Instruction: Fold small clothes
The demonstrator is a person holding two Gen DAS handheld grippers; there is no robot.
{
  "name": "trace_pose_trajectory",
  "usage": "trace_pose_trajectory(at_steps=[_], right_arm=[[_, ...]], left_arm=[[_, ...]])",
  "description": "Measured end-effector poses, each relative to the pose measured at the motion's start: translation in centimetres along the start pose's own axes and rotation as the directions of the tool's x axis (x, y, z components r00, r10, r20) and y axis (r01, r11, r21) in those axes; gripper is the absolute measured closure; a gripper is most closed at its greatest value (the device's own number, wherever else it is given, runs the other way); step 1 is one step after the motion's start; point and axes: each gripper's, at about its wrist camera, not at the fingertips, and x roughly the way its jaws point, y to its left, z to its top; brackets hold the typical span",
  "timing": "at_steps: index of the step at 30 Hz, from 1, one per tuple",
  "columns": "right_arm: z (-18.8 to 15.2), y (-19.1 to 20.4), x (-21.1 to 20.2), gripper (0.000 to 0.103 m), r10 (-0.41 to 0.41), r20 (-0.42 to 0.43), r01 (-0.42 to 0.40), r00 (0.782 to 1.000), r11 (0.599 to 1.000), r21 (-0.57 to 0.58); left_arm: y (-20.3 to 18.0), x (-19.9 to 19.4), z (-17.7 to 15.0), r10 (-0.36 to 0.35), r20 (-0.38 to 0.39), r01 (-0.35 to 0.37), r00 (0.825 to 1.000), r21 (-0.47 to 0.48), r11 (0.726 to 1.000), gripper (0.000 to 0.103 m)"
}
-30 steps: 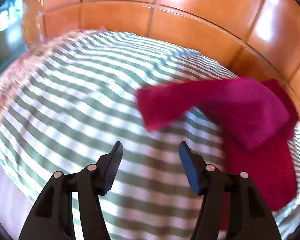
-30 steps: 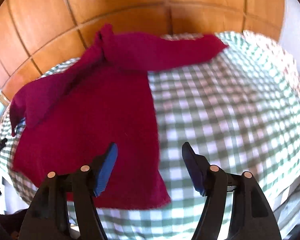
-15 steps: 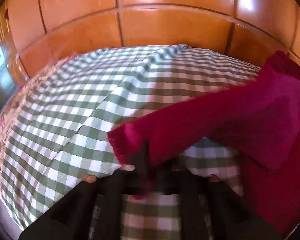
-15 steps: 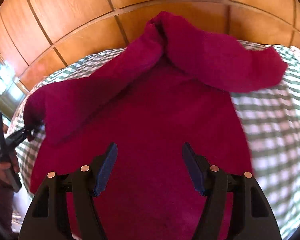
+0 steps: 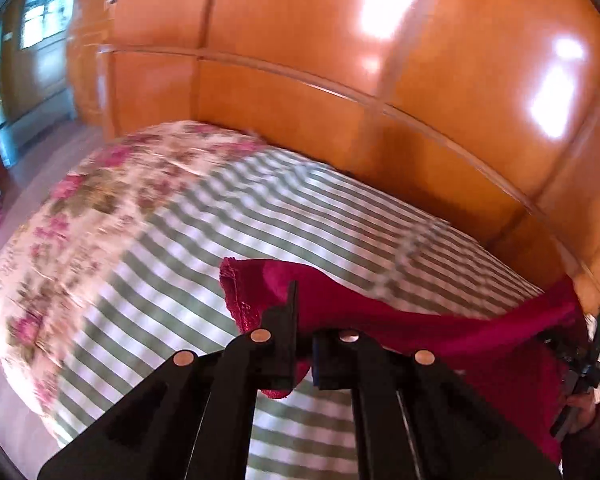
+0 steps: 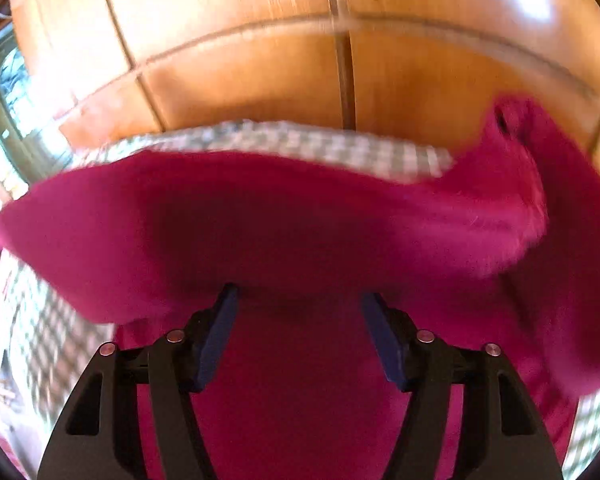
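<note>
A magenta sweater (image 6: 300,220) lies on a green-and-white checked cloth (image 5: 260,220). My left gripper (image 5: 302,320) is shut on the cuff end of one sleeve (image 5: 268,292) and holds it lifted above the cloth; the sleeve stretches to the right toward the sweater body (image 5: 520,368). My right gripper (image 6: 300,308) is open, its blue pads (image 6: 220,332) right over the sweater body, with the raised sleeve crossing just ahead of the fingertips. The right gripper also shows at the right edge of the left wrist view (image 5: 584,364).
The checked cloth covers a bed with a floral quilt (image 5: 80,220) at its left side. A glossy wooden panel wall (image 5: 380,100) runs right behind the bed. A window or doorway (image 5: 28,60) is far left.
My left gripper closed on the sleeve cuff and lifted it, swinging left. My right gripper moved forward over the sweater body and stayed open.
</note>
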Motion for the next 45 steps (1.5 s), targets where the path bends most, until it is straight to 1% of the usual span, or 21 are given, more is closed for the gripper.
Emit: trace_pose_trajectory(at_steps=[1,4,7,8,10,11,12,14,17,19,21,23,26,31,33,35,37,38,39,41,45], right_arm=[[1.0,0.4,0.5,0.039,-0.018,0.020,0.018,1.000,1.000,-0.002],[2.1,1.4,2.1,0.038,-0.084,0.029,0.085,0.996,0.996,-0.026],[1.1,1.4,2.7,0.038,-0.092,-0.001,0.092,0.996,0.995,-0.028],[0.6,1.3,2.7,0.034,-0.095,-0.008,0.094,0.995,0.995,-0.029],[-0.9,1.4,2.7,0.031,-0.102,-0.032,0.101,0.994,0.994,-0.041],[-1.4,1.4,2.6,0.031,-0.104,-0.041,0.102,0.994,0.994,-0.048],[-2.3,1.5,2.2,0.031,-0.101,-0.046,0.098,0.994,0.994,-0.052],[-3.3,1.7,1.7,0.031,-0.093,-0.048,0.090,0.995,0.994,-0.054],[-5.4,2.3,0.0,0.025,-0.074,-0.038,0.071,0.997,0.996,-0.059],[-6.5,2.8,-0.7,0.024,-0.061,-0.035,0.059,0.997,0.996,-0.061],[-7.3,2.8,-1.1,0.024,-0.035,-0.041,0.033,0.999,0.998,-0.053],[-7.4,3.6,-0.9,0.024,-0.009,-0.055,0.006,0.998,0.999,-0.054],[-9.2,5.3,-1.8,0.024,0.034,-0.070,-0.039,0.997,0.996,-0.075],[-12.1,8.1,-3.5,0.024,0.090,-0.101,-0.102,0.991,0.987,-0.124],[-13.0,8.9,-3.6,0.024,0.087,-0.109,-0.102,0.990,0.985,-0.139],[-13.6,9.5,-3.7,0.023,0.073,-0.111,-0.090,0.991,0.983,-0.158],[-13.8,9.5,-3.7,0.021,0.069,-0.113,-0.086,0.991,0.984,-0.154],[-13.8,9.5,-3.6,0.021,0.068,-0.116,-0.085,0.991,0.985,-0.148],[-13.8,9.3,-3.7,0.021,0.068,-0.119,-0.085,0.991,0.986,-0.142],[-13.8,8.9,-4.0,0.021,0.070,-0.120,-0.085,0.990,0.988,-0.126],[-13.5,6.4,-6.0,0.021,0.039,-0.075,-0.046,0.996,0.996,-0.083]], left_arm=[[0.8,0.9,1.0,0.032,-0.020,-0.032,0.999,-0.020,0.999,0.099],[2.6,3.9,2.7,0.057,-0.109,-0.066,0.992,-0.080,0.995,0.099],[3.8,6.8,3.5,0.056,-0.184,-0.082,0.981,-0.138,0.987,0.099],[4.0,7.8,3.7,0.062,-0.207,-0.093,0.976,-0.142,0.986,0.099],[4.2,9.2,3.8,0.066,-0.237,-0.104,0.969,-0.152,0.983,0.093],[5.0,9.8,4.0,0.079,-0.249,-0.131,0.965,-0.196,0.972,0.078],[5.7,9.9,4.1,0.107,-0.243,-0.165,0.964,-0.233,0.958,0.053],[7.0,9.9,4.3,0.168,-0.223,-0.225,0.960,-0.262,0.939,0.044],[9.0,9.7,3.7,0.193,-0.225,-0.258,0.955,-0.311,0.915,0.044],[10.2,9.4,2.7,0.199,-0.229,-0.269,0.953,-0.334,0.904,0.043],[11.0,9.1,1.5,0.178,-0.223,-0.251,0.958,-0.357,0.900,0.042],[11.3,9.0,0.5,0.158,-0.215,-0.230,0.964,-0.373,0.899,0.041],[11.1,9.0,0.2,0.136,-0.179,-0.196,0.974,-0.383,0.903,0.038],[9.7,10.1,1.6,0.078,-0.106,-0.113,0.991,-0.384,0.917,0.027],[9.0,11.1,2.3,0.095,-0.096,-0.124,0.991,-0.365,0.923,0.022],[8.7,12.8,2.8,0.115,-0.114,-0.149,0.987,-0.360,0.921,0.023],[8.6,14.2,3.1,0.127,-0.131,-0.167,0.983,-0.369,0.914,0.031],[8.5,15.0,3.3,0.136,-0.129,-0.175,0.982,-0.371,0.912,0.041],[8.3,15.4,3.5,0.143,-0.124,-0.179,0.982,-0.367,0.913,0.061],[7.4,16.3,3.7,0.144,-0.144,-0.183,0.979,-0.314,0.932,0.093],[6.7,15.0,3.3,0.241,-0.111,-0.262,0.964,-0.254,0.931,0.094]])
